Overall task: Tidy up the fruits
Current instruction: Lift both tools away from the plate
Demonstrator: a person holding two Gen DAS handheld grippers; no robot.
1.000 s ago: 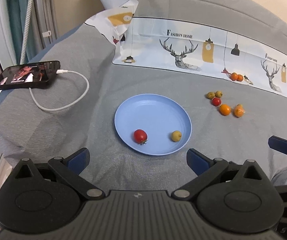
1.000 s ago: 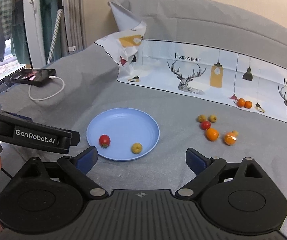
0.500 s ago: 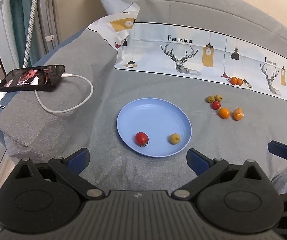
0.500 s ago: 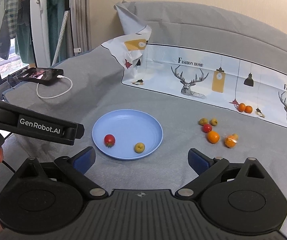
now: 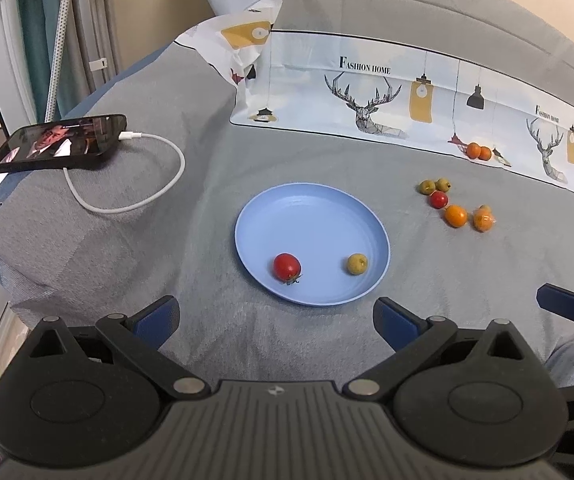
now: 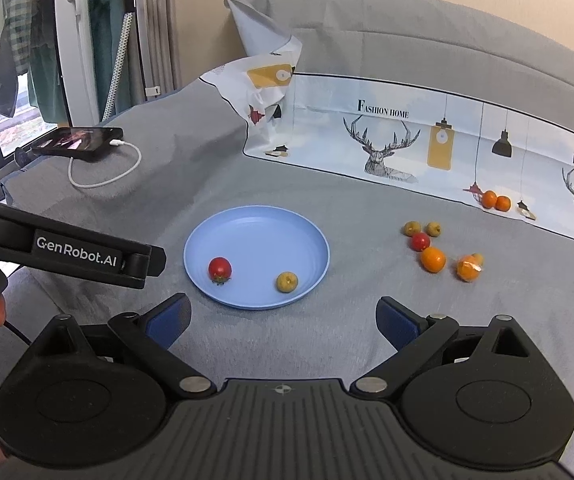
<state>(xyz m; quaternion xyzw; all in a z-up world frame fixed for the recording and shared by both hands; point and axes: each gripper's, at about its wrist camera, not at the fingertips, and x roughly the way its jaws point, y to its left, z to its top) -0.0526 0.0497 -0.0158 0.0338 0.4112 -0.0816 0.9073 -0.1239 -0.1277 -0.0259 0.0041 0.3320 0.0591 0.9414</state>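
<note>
A blue plate (image 5: 311, 216) (image 6: 259, 232) lies on the grey cloth and holds a red tomato (image 5: 287, 266) (image 6: 219, 269) and a small yellow-green fruit (image 5: 357, 263) (image 6: 287, 281). To its right sits a loose cluster: two yellow-green fruits (image 5: 433, 186) (image 6: 421, 228), a red tomato (image 5: 439, 199) (image 6: 420, 241), an orange (image 5: 455, 215) (image 6: 433, 259) and a wrapped orange (image 5: 483, 219) (image 6: 467, 267). My left gripper (image 5: 275, 318) and right gripper (image 6: 283, 318) both stand open and empty, short of the plate's near rim.
A phone (image 5: 59, 144) (image 6: 79, 142) with a white charging cable (image 5: 143, 196) lies at the far left near the cloth's edge. A printed sheet (image 5: 407, 96) (image 6: 427, 140) with two oranges (image 5: 479, 151) (image 6: 495, 201) on it runs along the back.
Both grippers have drawn back and risen a little, so the plate and fruits look slightly farther away. Nothing on the cloth has moved.
</note>
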